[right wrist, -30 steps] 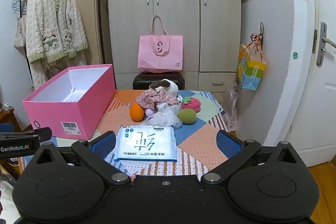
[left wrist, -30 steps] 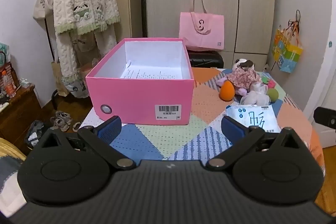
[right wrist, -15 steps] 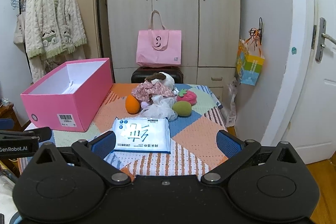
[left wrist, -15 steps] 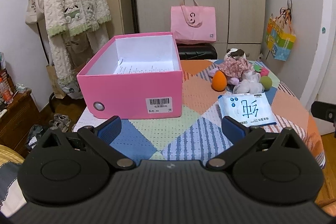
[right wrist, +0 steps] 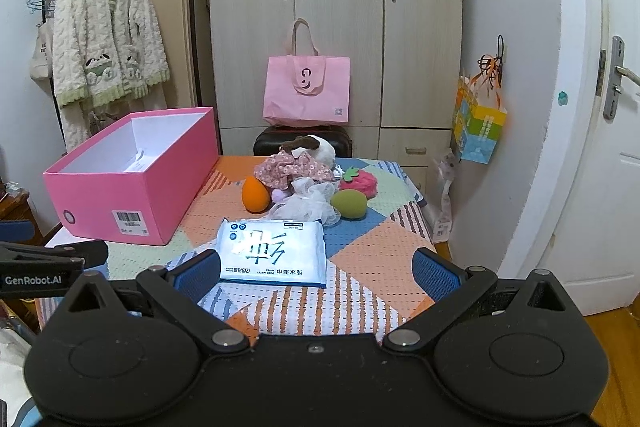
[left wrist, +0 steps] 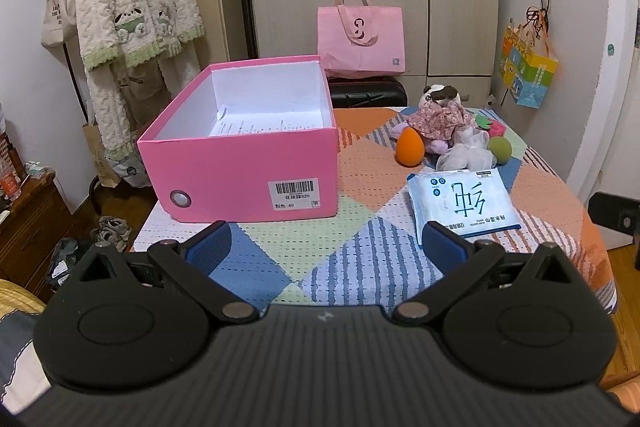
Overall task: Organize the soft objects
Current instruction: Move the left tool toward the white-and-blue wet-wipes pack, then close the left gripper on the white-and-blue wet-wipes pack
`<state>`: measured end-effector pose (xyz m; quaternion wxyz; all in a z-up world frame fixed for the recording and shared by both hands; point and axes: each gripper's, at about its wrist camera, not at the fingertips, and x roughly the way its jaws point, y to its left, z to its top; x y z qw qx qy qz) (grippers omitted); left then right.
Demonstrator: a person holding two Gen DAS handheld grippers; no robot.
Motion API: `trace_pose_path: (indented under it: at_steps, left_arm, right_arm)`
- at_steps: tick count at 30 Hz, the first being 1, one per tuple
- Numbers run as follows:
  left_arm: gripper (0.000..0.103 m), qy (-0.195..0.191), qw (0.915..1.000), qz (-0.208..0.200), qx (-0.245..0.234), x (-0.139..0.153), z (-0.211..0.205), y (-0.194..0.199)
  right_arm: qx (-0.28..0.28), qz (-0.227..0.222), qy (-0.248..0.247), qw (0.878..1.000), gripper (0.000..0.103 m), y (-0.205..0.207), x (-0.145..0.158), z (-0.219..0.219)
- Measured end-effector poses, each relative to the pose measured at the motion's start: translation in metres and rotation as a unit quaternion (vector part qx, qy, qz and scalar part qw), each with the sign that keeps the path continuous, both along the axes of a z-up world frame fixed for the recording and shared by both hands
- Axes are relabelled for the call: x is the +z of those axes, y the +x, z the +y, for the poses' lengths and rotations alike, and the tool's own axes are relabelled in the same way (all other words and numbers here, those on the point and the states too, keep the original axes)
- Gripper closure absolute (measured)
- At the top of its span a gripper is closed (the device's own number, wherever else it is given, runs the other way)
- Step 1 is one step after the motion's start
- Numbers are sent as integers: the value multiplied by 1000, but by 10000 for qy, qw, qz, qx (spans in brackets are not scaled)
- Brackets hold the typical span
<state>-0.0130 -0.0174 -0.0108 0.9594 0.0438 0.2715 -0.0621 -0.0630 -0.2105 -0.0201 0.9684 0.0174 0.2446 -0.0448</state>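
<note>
Wipes pack [right wrist: 273, 253] flat on tabletop [right wrist: 376, 259], dead ahead of right hand-held gripper [right wrist: 316, 269], long axis crosswise; left hand-held gripper [left wrist: 326, 245] farther, offset; both spread, empty.

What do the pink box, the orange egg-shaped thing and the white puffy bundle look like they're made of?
Pink box: likely cardboard, matte pink outside, white inside, with crisp folded edges and a barcode label. Orange egg-shaped thing: probably soft foam sponge, smooth and matte. White puffy bundle: seemingly gathered mesh netting, semi-sheer and ruffled.
</note>
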Motion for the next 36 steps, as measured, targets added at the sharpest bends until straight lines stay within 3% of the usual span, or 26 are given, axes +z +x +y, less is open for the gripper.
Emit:
trace_pose_path:
  at_steps: [24, 36]
  left_arm:
    - [0, 29, 9998, 184, -79, -7, 0, 9]
    - [0, -27, 9999, -67, -105, -2, 4, -3]
  right_arm:
    - [78, 40, -49, 9999, 0, 1, -3, 3]
    - [294, -43, -156, 9994, 0, 0, -1, 9]
